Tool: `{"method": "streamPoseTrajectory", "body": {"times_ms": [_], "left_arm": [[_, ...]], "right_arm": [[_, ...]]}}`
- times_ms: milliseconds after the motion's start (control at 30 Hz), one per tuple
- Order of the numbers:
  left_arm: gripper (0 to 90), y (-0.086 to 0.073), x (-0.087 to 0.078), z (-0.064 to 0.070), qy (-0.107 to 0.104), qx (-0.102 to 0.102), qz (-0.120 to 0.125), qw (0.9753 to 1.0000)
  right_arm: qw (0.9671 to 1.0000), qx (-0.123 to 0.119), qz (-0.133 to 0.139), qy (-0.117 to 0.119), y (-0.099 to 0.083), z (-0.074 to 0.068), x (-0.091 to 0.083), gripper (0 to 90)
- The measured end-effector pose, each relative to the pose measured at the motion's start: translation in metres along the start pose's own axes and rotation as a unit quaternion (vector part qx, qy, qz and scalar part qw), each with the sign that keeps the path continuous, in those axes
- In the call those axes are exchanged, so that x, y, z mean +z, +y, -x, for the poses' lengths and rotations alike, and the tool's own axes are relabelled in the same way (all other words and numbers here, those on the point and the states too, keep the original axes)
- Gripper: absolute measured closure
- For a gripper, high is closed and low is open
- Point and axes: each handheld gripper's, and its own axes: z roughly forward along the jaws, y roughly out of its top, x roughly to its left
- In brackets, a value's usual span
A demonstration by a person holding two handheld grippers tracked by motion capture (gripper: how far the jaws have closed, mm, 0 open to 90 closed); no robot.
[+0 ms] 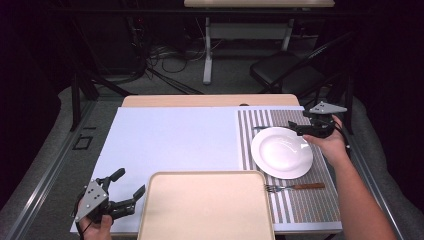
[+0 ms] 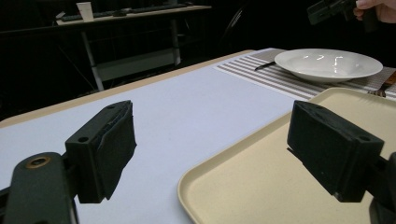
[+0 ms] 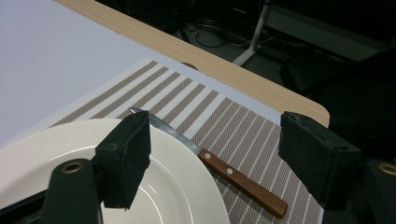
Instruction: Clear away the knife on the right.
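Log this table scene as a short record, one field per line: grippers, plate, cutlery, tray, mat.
left gripper: open, near the tray's left edge
right gripper: open, over the plate's far rim and the knife
plate: white, empty, on the striped mat
knife: wooden handle, behind the plate, blade partly under its rim
fork: on the mat, near side of the plate
tray: beige, empty
mat: striped, at the table's right

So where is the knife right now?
In the right gripper view, the knife lies on the striped placemat along the far rim of the white plate, below the right gripper's open jaws.
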Motion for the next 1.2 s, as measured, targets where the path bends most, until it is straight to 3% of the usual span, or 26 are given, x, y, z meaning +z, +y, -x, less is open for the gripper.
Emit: {"method": "streamPoseTrajectory", "body": {"times_ms": [300,367,467,700,833,900,1000,1067,1100,1200], "left_arm": [[15.5,-0.002,-0.001,-0.001,0.011,-0.006,0.0,0.9999],[15.5,-0.002,0.0,-0.001,0.014,-0.009,0.001,0.9999],[15.5,-0.004,0.002,0.0,0.014,-0.007,-0.005,0.9999],[15.5,-0.006,0.005,0.0,0.021,-0.005,-0.012,0.9997],[15.5,-0.006,0.006,0.0,0.022,-0.004,-0.017,0.9996],[15.5,-0.006,0.006,-0.001,0.023,-0.003,-0.017,0.9996],[15.5,-0.007,0.006,-0.001,0.025,-0.005,-0.015,0.9996],[15.5,-0.007,0.006,-0.002,0.025,-0.006,-0.015,0.9995],[15.5,-0.007,0.005,-0.003,0.023,-0.006,-0.018,0.9996],[15.5,-0.007,0.005,-0.003,0.025,-0.007,-0.015,0.9995]], "right_arm": [[0.9997,0.001,-0.023,0.003,0.01,0.008,0.024,25.0],[0.9999,0.0,-0.012,0.008,0.014,0.01,0.033,25.0],[0.9998,0.011,-0.014,0.01,0.012,0.013,0.039,25.3],[0.9987,0.022,-0.046,0.004,0.002,0.028,0.055,28.0],[0.9988,0.01,-0.048,-0.001,0.01,0.028,0.061,28.8],[0.9977,0.002,-0.067,-0.003,0.016,0.028,0.067,28.8],[0.9975,-0.004,-0.069,-0.013,0.019,0.026,0.068,28.9],[0.9976,0.012,-0.065,-0.018,0.019,0.028,0.069,26.5],[0.9966,0.018,-0.078,-0.02,0.017,0.03,0.07,24.0],[0.9959,0.001,-0.089,-0.018,0.016,0.03,0.071,18.7]]}}
